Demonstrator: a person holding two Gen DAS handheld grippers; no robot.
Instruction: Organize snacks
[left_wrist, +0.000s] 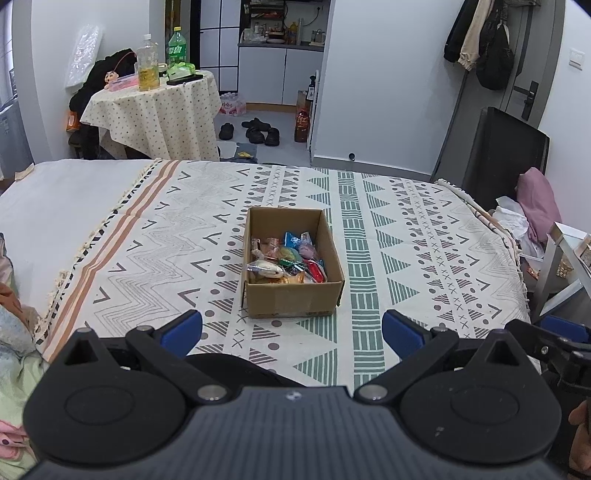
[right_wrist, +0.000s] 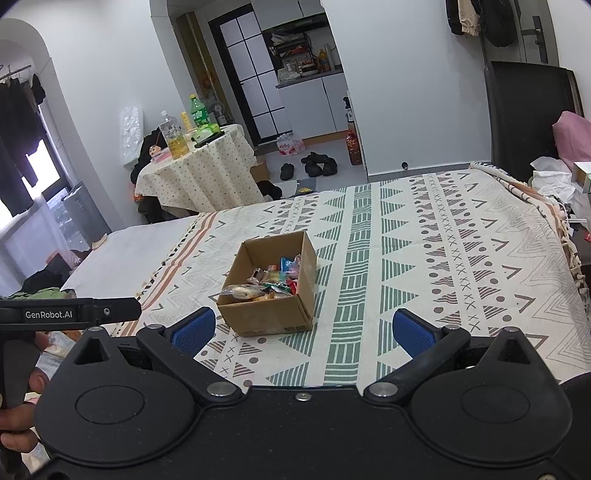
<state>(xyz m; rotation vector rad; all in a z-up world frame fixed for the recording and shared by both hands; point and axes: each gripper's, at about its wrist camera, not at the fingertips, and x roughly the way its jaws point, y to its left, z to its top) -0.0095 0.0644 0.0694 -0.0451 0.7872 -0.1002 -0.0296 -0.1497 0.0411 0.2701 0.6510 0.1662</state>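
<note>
A brown cardboard box (left_wrist: 291, 302) sits on the patterned bedspread (left_wrist: 406, 240), holding several wrapped snacks (left_wrist: 286, 264) in its near half. My left gripper (left_wrist: 291, 330) hovers just short of the box's near wall, open, with nothing between its blue pads (left_wrist: 183, 328). From the right wrist, the same box (right_wrist: 266, 314) lies ahead and left of centre, with the snacks (right_wrist: 266, 282) inside. My right gripper (right_wrist: 303, 332) is open and empty, near the box's front right corner. The left tool's body (right_wrist: 70, 314) shows at the left edge, held by a hand.
The bedspread (right_wrist: 443, 258) covers most of the bed, with a plain white sheet (left_wrist: 62, 206) at the left. Behind stands a round table (left_wrist: 155, 107) with bottles. A black chair (left_wrist: 495, 155) and pink cloth (left_wrist: 537, 199) sit at the right. Shoes (left_wrist: 255, 131) lie on the floor.
</note>
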